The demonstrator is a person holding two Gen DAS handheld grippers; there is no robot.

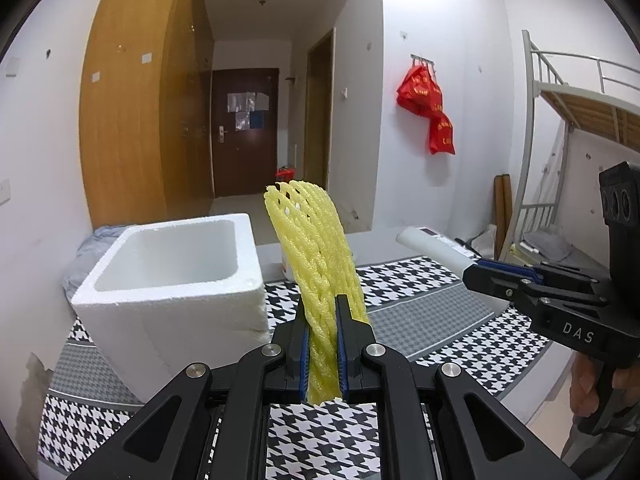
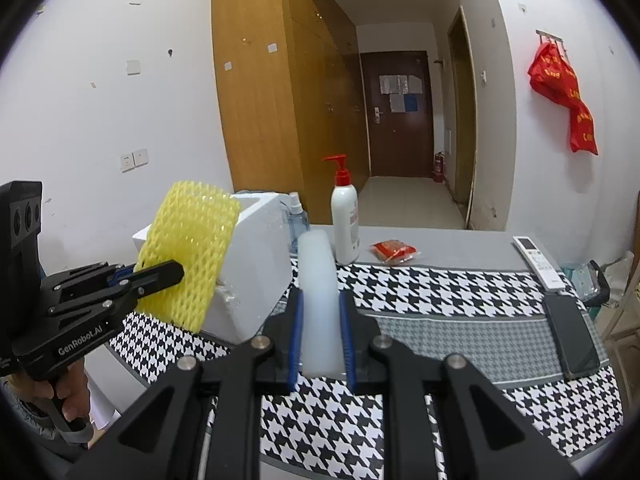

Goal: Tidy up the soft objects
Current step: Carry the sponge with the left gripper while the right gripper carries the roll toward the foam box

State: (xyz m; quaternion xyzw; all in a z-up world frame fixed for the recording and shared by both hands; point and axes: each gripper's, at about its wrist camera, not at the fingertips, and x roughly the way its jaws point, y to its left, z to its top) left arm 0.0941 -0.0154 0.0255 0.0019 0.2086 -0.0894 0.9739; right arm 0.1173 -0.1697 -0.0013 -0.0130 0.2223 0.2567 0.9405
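My left gripper (image 1: 323,312) is shut on a yellow foam net sleeve (image 1: 316,252), which stands up from between its pads. The same sleeve (image 2: 188,256) shows in the right wrist view, held in the air just right of a white styrofoam box (image 1: 168,276), with the left gripper (image 2: 168,274) clamped across it. My right gripper (image 2: 322,312) is shut on a white foam sheet piece (image 2: 318,280) that rises upright between its blue pads. From the left wrist view the right gripper (image 1: 472,276) sits at the right, with the white foam (image 1: 436,250) sticking out beyond it.
A houndstooth cloth (image 2: 440,280) covers the table. On it stand a white pump bottle with a red top (image 2: 345,220), a red packet (image 2: 394,251), a white remote (image 2: 538,262) and a dark phone (image 2: 572,334). A clear spray bottle (image 2: 298,220) stands behind the styrofoam box (image 2: 256,264).
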